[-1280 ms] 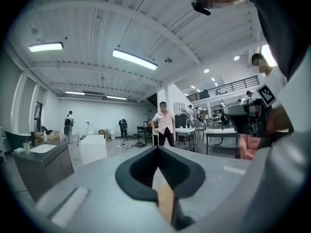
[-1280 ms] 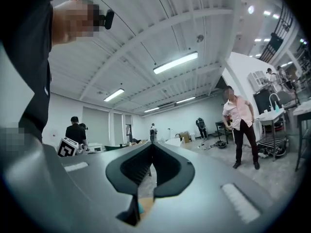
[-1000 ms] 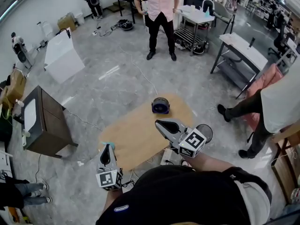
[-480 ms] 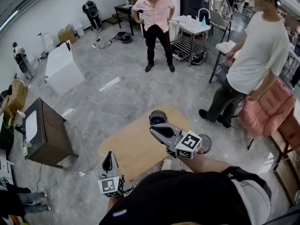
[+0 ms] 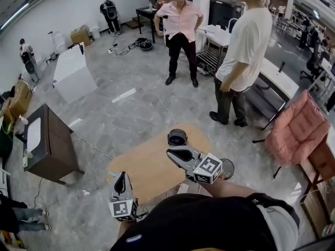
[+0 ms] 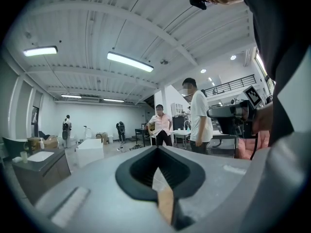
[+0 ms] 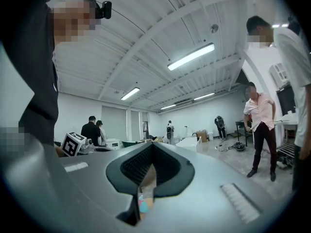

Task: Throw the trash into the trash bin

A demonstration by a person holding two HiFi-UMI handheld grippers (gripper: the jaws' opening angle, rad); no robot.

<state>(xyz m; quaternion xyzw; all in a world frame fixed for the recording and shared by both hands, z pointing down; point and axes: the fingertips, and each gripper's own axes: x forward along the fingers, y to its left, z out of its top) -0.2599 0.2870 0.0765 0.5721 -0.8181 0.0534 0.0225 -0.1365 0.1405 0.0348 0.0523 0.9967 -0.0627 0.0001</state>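
A dark round bin (image 5: 177,137) stands at the far edge of the wooden table (image 5: 149,163). My right gripper (image 5: 170,152) hovers over the table's right part, just short of that bin, pointing left, its jaws closed with nothing in them. My left gripper (image 5: 122,175) is held at the table's near left corner, jaws together and empty. A small pale blue scrap (image 5: 111,175) shows at that corner beside the left tip. In the right gripper view, a blue-pink bit (image 7: 142,205) shows through the slit between the jaws. No other trash can be made out.
A round wire basket (image 5: 227,168) sits at the table's right end, half hidden by my right gripper's marker cube. A person in a white T-shirt (image 5: 238,56) stands just beyond the table, another in a pink shirt (image 5: 180,33) farther back. A dark cabinet (image 5: 44,143) is at left, a pink chair (image 5: 298,129) at right.
The person in the white T-shirt has walked in from the right and now stands beyond the table. The left gripper has shifted slightly. Both grippers stay closed.
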